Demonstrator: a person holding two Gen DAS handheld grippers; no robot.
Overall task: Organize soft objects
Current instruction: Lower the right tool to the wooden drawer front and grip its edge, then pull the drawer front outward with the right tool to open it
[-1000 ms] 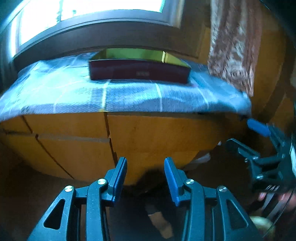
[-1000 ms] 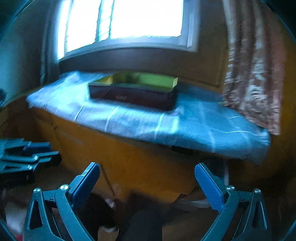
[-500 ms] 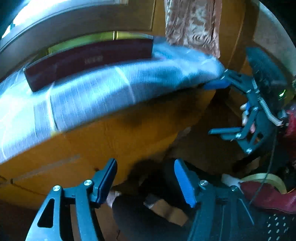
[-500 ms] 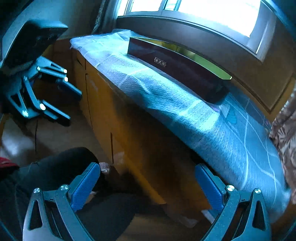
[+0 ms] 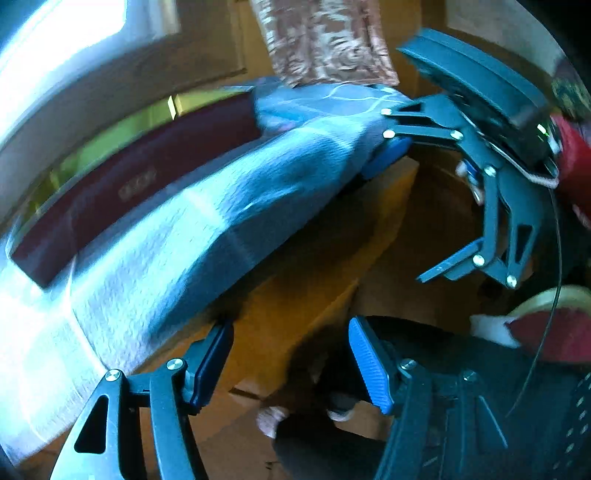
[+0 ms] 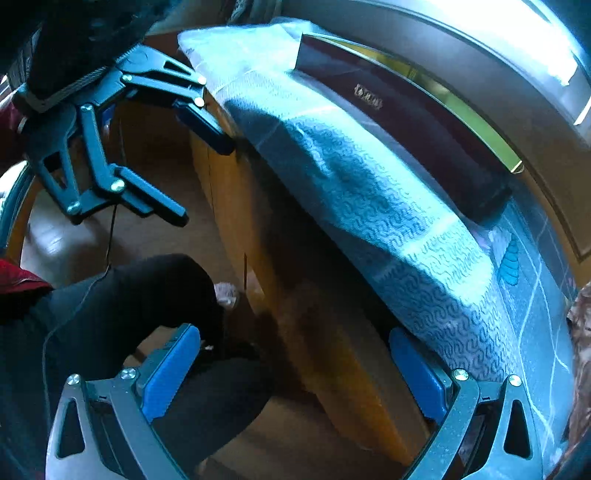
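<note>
Right wrist: one blue cloth (image 6: 388,206), one dark box (image 6: 406,136), one cabinet (image 6: 295,295).

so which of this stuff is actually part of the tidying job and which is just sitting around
Part of the job:
- blue cloth draped over the wooden cabinet
- left gripper, open, empty
- right gripper, open, empty

Just there:
- dark red box on the cloth
- patterned curtain
- window
</note>
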